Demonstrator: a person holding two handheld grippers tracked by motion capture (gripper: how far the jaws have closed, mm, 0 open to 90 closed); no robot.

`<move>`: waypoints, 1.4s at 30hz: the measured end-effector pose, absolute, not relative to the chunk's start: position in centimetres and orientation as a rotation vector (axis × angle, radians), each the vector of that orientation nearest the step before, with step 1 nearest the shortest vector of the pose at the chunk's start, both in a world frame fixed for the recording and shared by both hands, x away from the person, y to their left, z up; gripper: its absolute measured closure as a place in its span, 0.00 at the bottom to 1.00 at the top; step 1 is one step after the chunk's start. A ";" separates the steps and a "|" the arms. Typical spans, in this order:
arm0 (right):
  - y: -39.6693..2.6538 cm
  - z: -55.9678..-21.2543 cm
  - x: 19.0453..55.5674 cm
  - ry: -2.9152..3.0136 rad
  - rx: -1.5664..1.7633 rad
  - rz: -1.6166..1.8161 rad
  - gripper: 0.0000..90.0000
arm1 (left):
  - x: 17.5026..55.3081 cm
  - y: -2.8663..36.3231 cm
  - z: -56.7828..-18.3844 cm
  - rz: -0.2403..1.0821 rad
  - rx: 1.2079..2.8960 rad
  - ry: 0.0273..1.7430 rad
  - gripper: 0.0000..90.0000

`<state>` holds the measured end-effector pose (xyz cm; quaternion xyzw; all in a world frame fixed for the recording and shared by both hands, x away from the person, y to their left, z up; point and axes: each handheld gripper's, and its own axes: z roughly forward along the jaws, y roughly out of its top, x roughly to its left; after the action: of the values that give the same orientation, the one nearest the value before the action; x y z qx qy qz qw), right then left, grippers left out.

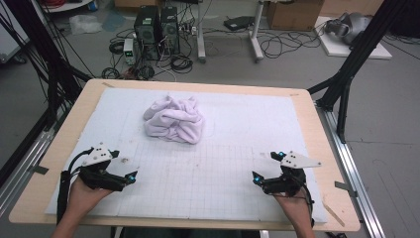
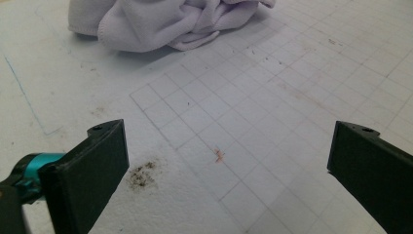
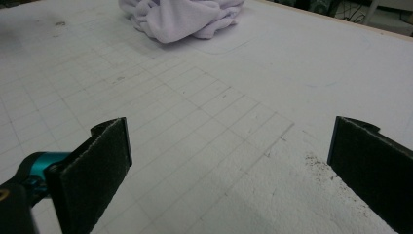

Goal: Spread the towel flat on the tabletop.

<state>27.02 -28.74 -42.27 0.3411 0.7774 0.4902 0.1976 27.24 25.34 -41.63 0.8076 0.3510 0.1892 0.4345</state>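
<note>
A crumpled pale lilac cloth (image 1: pixel 174 119) lies in a heap on the white gridded mat (image 1: pixel 208 173), toward the back and left of centre. In the left gripper view the cloth (image 2: pixel 160 22) sits far ahead at the top. The right gripper view has the cloth (image 3: pixel 182 17) at its top edge. My left gripper (image 1: pixel 125 168) rests low over the mat's front left, jaws wide apart with nothing between them. At the front right my right gripper (image 1: pixel 265 166) is likewise open and empty. Both point inward toward the mat's middle, well short of the cloth.
The mat covers a wooden table (image 1: pixel 64 134). A dark smudge (image 2: pixel 141 174) marks the mat near the left gripper; another speckled patch (image 3: pixel 321 170) lies by the right one. Black frame posts (image 1: pixel 346 79) flank the table. Computers and cables (image 1: pixel 156 34) sit on the floor beyond.
</note>
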 end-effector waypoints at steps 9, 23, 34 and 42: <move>-28.8 -42.3 26.9 2.172 0.956 1.365 0.01 | 27.2 25.2 -41.6 0.473 2.016 0.868 0.02; -28.8 -42.3 26.7 2.163 0.964 1.354 0.01 | 27.4 25.2 -41.7 0.465 2.010 0.867 0.02; -28.2 -42.0 27.2 2.173 0.960 1.362 0.01 | 27.4 25.2 -41.6 0.464 1.993 0.875 0.02; -27.2 -41.3 27.7 2.195 0.941 1.377 0.01 | 27.3 25.2 -41.6 0.466 1.991 0.867 0.02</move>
<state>27.71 -27.19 -41.30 0.3350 0.7815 0.4904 0.1913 27.31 25.19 -41.58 0.8031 0.3498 0.1878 0.4443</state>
